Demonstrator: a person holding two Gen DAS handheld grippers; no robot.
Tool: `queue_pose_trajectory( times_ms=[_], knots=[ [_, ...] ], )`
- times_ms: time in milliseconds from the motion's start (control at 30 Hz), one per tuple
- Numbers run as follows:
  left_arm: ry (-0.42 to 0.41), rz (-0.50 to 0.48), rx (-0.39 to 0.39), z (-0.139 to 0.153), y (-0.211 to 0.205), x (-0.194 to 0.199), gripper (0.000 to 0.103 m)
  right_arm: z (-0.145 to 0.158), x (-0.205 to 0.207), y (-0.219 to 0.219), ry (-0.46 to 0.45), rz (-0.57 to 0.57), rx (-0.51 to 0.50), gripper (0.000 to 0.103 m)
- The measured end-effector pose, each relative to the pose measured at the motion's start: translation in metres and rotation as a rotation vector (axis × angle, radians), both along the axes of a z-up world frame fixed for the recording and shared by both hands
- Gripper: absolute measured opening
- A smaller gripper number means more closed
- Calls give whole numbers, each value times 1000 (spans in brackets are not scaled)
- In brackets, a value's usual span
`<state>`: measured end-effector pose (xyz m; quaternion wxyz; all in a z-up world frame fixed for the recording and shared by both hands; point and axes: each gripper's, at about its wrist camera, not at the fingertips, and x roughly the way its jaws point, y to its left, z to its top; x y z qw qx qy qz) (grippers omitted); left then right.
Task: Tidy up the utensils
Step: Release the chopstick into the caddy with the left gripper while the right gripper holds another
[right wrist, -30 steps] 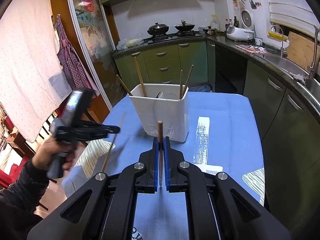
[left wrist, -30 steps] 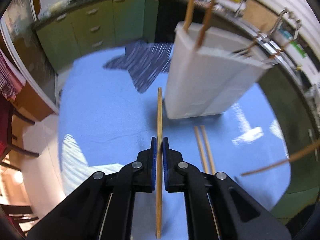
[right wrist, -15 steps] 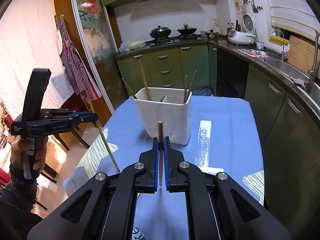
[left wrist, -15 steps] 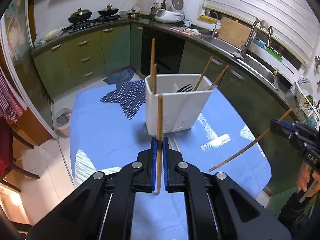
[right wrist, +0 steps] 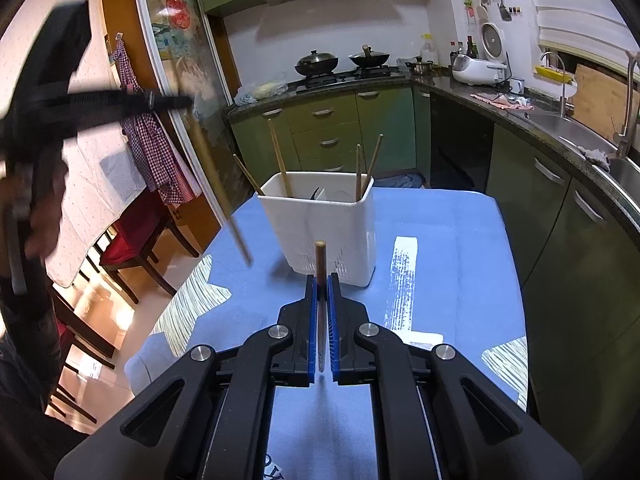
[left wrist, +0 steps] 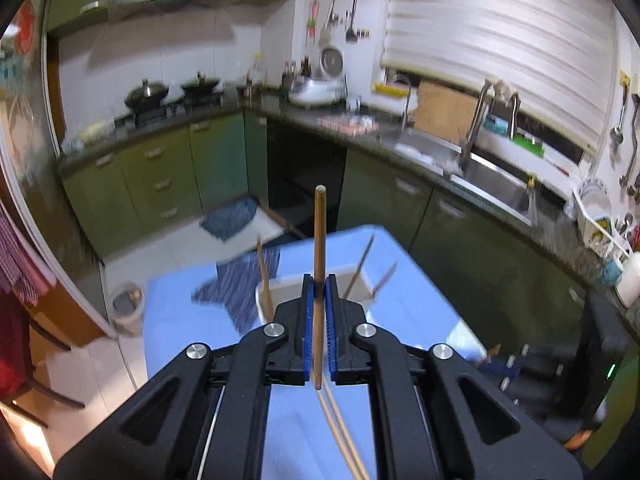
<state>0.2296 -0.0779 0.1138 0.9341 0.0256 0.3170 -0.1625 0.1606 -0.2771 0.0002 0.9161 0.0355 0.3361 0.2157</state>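
Chopsticks are pinched in both tongs: the left tongs [left wrist: 319, 280] are closed tight on one chopstick [left wrist: 319, 248] standing upright, and the right tongs [right wrist: 321, 280] are closed tight on another chopstick [right wrist: 320, 256]. Two loose chopsticks [left wrist: 340, 432] lie on the blue-covered desk [right wrist: 440, 248] below the left tongs. Farther off, a white holder [right wrist: 324, 232] stands on the desk with more chopsticks in it. Green kitchen cabinets [right wrist: 328, 128] line the wall behind.

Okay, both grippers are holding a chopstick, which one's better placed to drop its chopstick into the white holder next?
Right, probably. The right gripper points straight at the holder; the left gripper is raised off to the side.
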Motion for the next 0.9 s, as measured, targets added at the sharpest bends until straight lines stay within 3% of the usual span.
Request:
queue_pose_trajectory(
  times_ms=[167, 267, 367, 500, 567, 633, 900],
  knots=[
    [-124, 46, -13, 25, -12, 18, 6, -4, 1, -4, 8, -3, 5, 6],
    [-150, 75, -2, 24, -20, 35, 6, -6, 1, -8, 12, -8, 5, 6],
    [-120, 95, 29, 7, -24, 53, 6, -5, 1, -9, 14, -16, 5, 6],
    [-21, 98, 67, -28, -25, 72, 6, 1, 4, -11, 8, -22, 5, 6],
    [14, 93, 79, -40, -22, 74, 11, 7, 4, -9, -1, -13, 7, 6],
    [30, 82, 79, -47, -19, 72, 21, 18, 4, -5, -16, 1, 11, 6],
    [-45, 47, 20, -22, 6, 20, 26, 92, 12, 3, -160, -2, 56, 6]
  ],
)
